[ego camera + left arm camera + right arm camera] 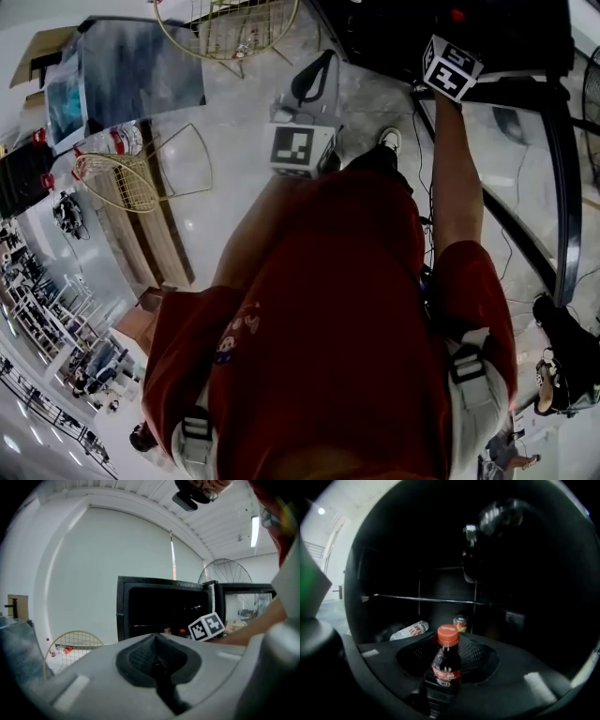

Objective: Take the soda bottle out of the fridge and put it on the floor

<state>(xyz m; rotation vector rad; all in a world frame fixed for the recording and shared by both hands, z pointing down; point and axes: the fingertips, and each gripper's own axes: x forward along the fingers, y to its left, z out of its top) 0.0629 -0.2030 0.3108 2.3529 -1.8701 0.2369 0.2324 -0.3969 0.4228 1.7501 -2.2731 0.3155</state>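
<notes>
Right gripper view: the soda bottle [446,670] stands upright between the two jaws of my right gripper [447,653]. The meshed pads [417,654] close against its sides at about label height, so that the neck and cap rise above them. My right gripper is clenched on the bottle, inside the dark fridge [440,569] and below a thin shelf rail [426,600]. The bottle is small and filled with dark liquid, with an orange-red cap and a red label band round its middle (the print on it is too small to read). Behind it, further into the compartment, stands a can [461,622], and to the left of that a clear bottle [408,631] lies on its side. Left gripper view: my left gripper [156,660] is held outside the fridge and points toward its open front. Its jaws are drawn together with nothing between them. Head view: my right arm reaches forward to the fridge, and the left gripper hangs near my body over the pale floor [234,112].
</notes>
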